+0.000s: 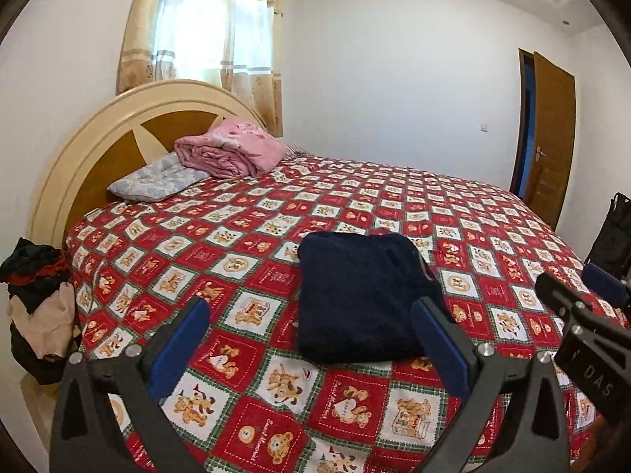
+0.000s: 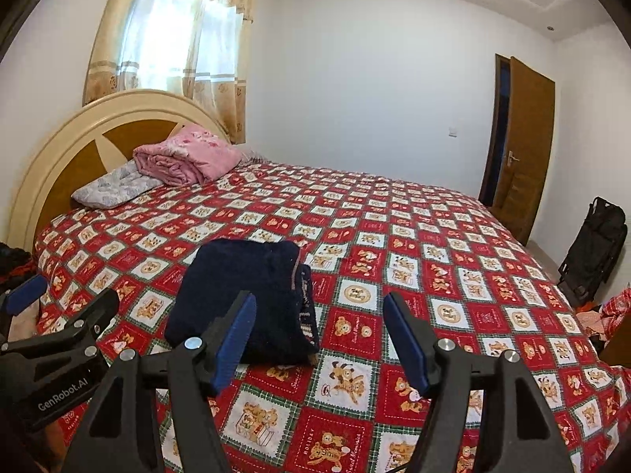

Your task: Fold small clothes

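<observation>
1. Left gripper [image 1: 311, 321]: fingers [image 1: 179, 345] spread wide, nothing between them, held above the bedspread. Lower body cut off by the frame edge.
2. Right gripper [image 2: 319, 321]: fingers [image 2: 236, 335] also spread wide and empty. In the left wrist view only its tip shows, at the right edge; in the right wrist view the left gripper shows partly at the left edge.
3. Folded navy garment [image 1: 361, 295] lies on the bed just ahead of both grippers, touching neither. It sits inside the left gripper's span and ahead-left of the right gripper's. Its right edge shows stacked layers and a lettered band, too small to read. The near edge is partly covered by a finger in each view.
4. Bed [image 1: 493, 232]: red check bedspread with teddy-bear squares; the near corner is hidden behind the grippers.
5. At the head end: a folded pink quilt [image 1: 232, 148] resting partly on a grey patterned pillow [image 1: 154, 181], against the round cream-and-brown headboard [image 1: 98, 146].
6. Clothes pile [image 1: 37, 307] beside the bed on the left, contents hard to separate; what it rests on is unclear.
7. Far side: curtained window [image 1: 209, 23], open wooden door [image 1: 548, 138], a black bag-like object [image 2: 599, 244] on the floor.
</observation>
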Available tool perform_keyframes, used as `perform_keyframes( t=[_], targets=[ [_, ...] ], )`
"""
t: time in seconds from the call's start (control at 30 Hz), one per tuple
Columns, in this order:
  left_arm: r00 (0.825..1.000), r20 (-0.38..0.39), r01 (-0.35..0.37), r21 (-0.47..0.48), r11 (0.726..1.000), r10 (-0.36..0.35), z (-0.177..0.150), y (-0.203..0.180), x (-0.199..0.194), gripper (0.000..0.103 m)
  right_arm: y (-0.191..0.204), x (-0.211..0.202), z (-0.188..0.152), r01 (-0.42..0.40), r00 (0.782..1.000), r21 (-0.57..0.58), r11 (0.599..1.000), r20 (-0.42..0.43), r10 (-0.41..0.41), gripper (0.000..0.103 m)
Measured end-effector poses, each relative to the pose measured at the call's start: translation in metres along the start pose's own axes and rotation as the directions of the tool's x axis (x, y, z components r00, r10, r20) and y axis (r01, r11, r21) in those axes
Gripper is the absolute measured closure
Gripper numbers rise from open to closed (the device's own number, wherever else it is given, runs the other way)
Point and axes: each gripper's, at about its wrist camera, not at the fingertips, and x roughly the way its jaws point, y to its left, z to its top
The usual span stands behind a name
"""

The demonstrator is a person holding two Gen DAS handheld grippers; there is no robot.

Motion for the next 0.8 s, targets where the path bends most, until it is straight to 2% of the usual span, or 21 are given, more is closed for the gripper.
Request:
perform_keyframes(
  t=[0.17,0.8],
  targets=[
    [1.000,0.014,0.023,-0.011,1.000,-0.023,0.001,0.000,-0.009,0.000,-0.001,-0.008,0.003,-0.007,1.000,0.018,1.000,0.005,0.007,0.035],
    [0.999,0.051,0.015,0.021,1.000,-0.016,0.007,-0.007,-0.028,0.000,-0.006,-0.022,0.003,-0.045,0.999,0.051,0.998,0.030,0.044,0.034]
  ],
)
